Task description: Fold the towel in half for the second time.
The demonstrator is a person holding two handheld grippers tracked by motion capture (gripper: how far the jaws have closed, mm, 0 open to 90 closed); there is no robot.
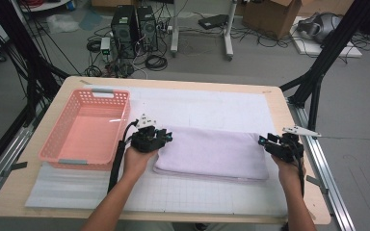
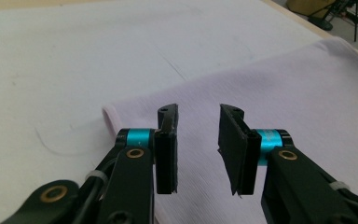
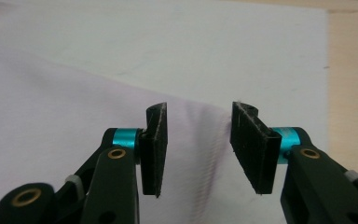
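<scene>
Folding looks partly done, judging by the shape: the pale lilac folded cloth towel (image 1: 212, 154) lies as a long flat band on the white gridded mat (image 1: 197, 108), stretched between the two tongs. The left gripper (image 1: 166, 136) hovers over the towel's left end with its jaws apart and nothing between them; in the left gripper view the towel's corner (image 2: 109, 114) sits just beyond the jaw tips. The right gripper (image 1: 264, 142) hangs at the towel's right end, jaws likewise apart and empty, the hem (image 3: 209, 116) running under them. Neither end is pinched yet, so a further fold or a lift remains. Just left of the left gripper stands the empty pink slotted plastic basket (image 1: 67, 118), near the towel's end, a likely home for it. Nothing lies on the towel or between the tongs.
</scene>
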